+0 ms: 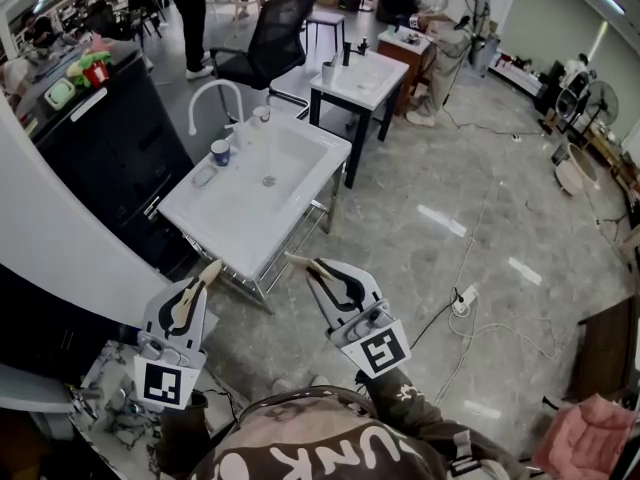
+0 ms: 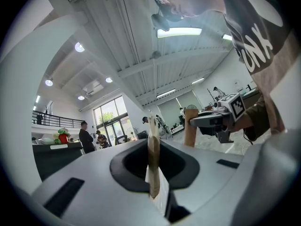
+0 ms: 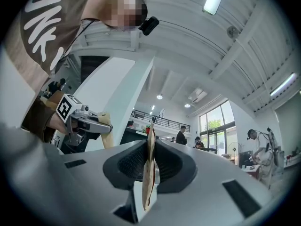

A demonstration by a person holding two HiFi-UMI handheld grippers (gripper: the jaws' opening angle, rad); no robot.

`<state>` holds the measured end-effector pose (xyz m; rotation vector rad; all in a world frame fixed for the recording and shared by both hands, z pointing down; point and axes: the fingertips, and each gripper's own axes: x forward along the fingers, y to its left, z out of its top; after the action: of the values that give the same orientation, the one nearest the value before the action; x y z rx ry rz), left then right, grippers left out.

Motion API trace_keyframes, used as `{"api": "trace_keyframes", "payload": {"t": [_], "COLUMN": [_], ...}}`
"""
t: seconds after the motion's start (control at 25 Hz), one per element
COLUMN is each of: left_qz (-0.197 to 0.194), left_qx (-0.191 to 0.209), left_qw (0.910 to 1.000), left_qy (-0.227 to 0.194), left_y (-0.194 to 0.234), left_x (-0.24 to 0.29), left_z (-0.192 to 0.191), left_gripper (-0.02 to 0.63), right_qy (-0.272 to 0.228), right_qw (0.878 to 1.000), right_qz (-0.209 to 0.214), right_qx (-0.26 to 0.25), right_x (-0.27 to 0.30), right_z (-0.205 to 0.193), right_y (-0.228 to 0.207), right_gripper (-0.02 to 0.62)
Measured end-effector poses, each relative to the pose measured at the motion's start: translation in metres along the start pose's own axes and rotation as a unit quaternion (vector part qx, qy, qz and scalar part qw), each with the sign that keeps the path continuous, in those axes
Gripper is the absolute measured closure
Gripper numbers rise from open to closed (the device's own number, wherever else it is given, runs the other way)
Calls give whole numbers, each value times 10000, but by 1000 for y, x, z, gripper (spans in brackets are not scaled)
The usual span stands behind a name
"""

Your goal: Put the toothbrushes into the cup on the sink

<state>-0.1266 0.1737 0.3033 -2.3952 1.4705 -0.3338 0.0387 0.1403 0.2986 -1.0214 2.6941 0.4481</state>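
The white sink stands ahead of me in the head view, with its curved faucet at the back. A blue and white cup sits on the rim by the faucet. A small pale oblong thing lies beside it; I cannot make out any toothbrush. My left gripper and right gripper hover short of the sink's near edge, both shut and empty. In the left gripper view the left gripper points up toward the ceiling, as does the right gripper in its own view.
A black counter stands left of the sink. Behind it are a black office chair and a second white table. A power strip with cables lies on the floor at the right. People stand at the back.
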Motion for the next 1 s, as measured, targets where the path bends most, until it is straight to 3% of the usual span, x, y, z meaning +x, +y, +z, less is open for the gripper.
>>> {"api": "trace_keyframes", "payload": {"t": [0.56,1.0], "left_qz": [61,70], "left_qx": [210,142], "left_qw": [9997,9998], "left_qy": [95,81], "left_y": [-42,-28], "left_x": [26,68], "left_z": [21,6], "left_gripper": [575,575], "right_qy": [-57,-5], "right_qw": [10000,10000], "right_qz": [42,58], "right_qx": [21,40], "right_x": [-38,-15], "right_z": [-3,-27], "right_y": [-42,-75], "right_gripper": [534,534]}}
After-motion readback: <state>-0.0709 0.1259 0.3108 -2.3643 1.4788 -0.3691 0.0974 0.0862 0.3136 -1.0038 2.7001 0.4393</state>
